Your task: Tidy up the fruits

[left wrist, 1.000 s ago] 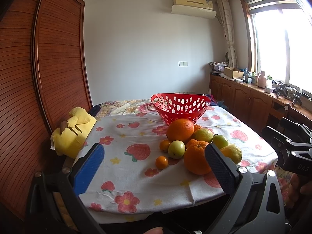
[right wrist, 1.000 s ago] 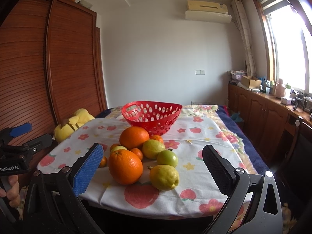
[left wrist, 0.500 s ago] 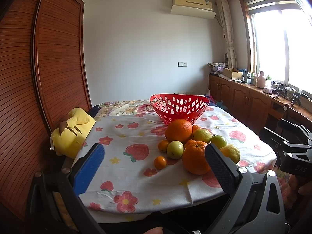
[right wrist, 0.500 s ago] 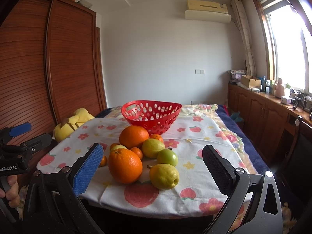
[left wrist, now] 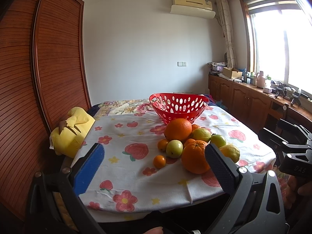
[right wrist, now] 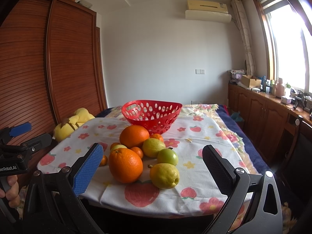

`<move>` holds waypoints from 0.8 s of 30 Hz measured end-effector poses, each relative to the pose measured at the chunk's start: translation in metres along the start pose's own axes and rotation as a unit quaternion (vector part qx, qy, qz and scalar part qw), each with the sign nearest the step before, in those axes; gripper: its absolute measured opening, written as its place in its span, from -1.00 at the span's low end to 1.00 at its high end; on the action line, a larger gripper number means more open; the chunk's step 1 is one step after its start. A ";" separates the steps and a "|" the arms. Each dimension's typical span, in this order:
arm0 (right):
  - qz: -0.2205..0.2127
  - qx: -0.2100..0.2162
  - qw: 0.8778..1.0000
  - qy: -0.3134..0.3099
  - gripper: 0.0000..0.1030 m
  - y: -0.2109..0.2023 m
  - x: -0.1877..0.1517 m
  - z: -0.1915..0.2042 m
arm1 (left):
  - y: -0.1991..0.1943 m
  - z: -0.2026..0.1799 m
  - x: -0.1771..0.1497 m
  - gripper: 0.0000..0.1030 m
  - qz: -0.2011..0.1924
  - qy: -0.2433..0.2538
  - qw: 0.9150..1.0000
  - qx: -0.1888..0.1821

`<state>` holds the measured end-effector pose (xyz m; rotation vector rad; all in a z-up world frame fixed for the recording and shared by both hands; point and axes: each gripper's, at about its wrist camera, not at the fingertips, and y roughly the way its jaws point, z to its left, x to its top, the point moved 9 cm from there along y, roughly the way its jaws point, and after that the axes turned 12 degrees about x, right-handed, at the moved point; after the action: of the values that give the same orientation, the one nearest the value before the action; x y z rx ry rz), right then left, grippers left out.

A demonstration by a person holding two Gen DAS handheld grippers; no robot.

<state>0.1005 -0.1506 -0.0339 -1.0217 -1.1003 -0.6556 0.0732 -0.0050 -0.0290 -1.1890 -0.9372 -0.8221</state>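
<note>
Nothing looks sorted yet: fruit (right wrist: 144, 152) sits heaped near the worktop's (left wrist: 124, 167) front edge, the red basket (right wrist: 152, 115) behind it appears empty, and both the left claw (left wrist: 156, 167) and right claw (right wrist: 154, 167) gape wide, holding nothing

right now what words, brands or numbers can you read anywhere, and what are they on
"enRobot.AI": white print on the body of the left gripper, right wrist view; its start is cut off by the frame edge.
"DAS": faint letters on the body of the right gripper, left wrist view.
Air conditioner: small marks, too blurred to read.
Bottles on the side counter: too small to read.
</note>
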 end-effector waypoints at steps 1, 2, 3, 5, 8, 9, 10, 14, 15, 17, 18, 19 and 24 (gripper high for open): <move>0.002 0.000 1.000 0.000 1.00 0.000 -0.001 0.000 | 0.000 -0.001 -0.001 1.00 0.001 0.000 1.000 0.000; 0.003 0.000 1.000 0.000 1.00 0.001 -0.002 0.000 | 0.000 -0.001 -0.002 1.00 0.003 0.000 1.000 -0.001; 0.005 0.000 1.000 0.001 1.00 0.001 -0.005 -0.001 | 0.001 -0.001 -0.003 1.00 0.005 0.000 1.000 -0.002; 0.011 0.000 1.000 0.003 1.00 0.003 -0.008 -0.003 | 0.004 -0.002 -0.006 1.00 0.011 0.000 1.000 -0.003; 0.019 0.000 1.000 0.009 1.00 0.006 -0.014 -0.007 | 0.009 -0.003 -0.013 1.00 0.022 0.000 1.000 -0.005; 0.022 -0.001 1.000 0.010 1.00 0.007 -0.016 -0.009 | 0.012 -0.003 -0.016 1.00 0.025 0.000 1.000 -0.006; 0.025 -0.002 1.000 0.011 1.00 0.008 -0.017 -0.010 | 0.014 -0.004 -0.018 1.00 0.029 0.000 1.000 -0.007; 0.036 -0.005 0.999 0.015 1.00 0.013 -0.025 -0.016 | 0.021 -0.006 -0.027 1.00 0.042 -0.002 0.999 -0.011; 0.039 -0.005 0.999 0.016 1.00 0.015 -0.027 -0.017 | 0.023 -0.006 -0.029 1.00 0.045 -0.002 0.999 -0.012; 0.045 -0.005 0.999 0.015 1.00 0.018 -0.031 -0.019 | 0.028 -0.007 -0.033 1.00 0.053 -0.003 0.998 -0.016; 0.047 -0.004 0.999 0.014 1.00 0.020 -0.033 -0.020 | 0.030 -0.008 -0.035 1.00 0.056 -0.002 0.998 -0.018; 0.052 -0.002 0.999 0.013 1.00 0.023 -0.035 -0.021 | 0.034 -0.008 -0.037 1.00 0.059 -0.002 0.998 -0.019; 0.080 0.006 0.997 0.011 0.96 0.038 -0.048 -0.029 | 0.047 -0.017 -0.041 1.00 0.072 0.000 0.997 -0.039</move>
<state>0.1275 -0.1639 -0.0948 -1.0778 -0.9910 -0.5297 0.1024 -0.0108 -0.0862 -1.3083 -0.8156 -0.7467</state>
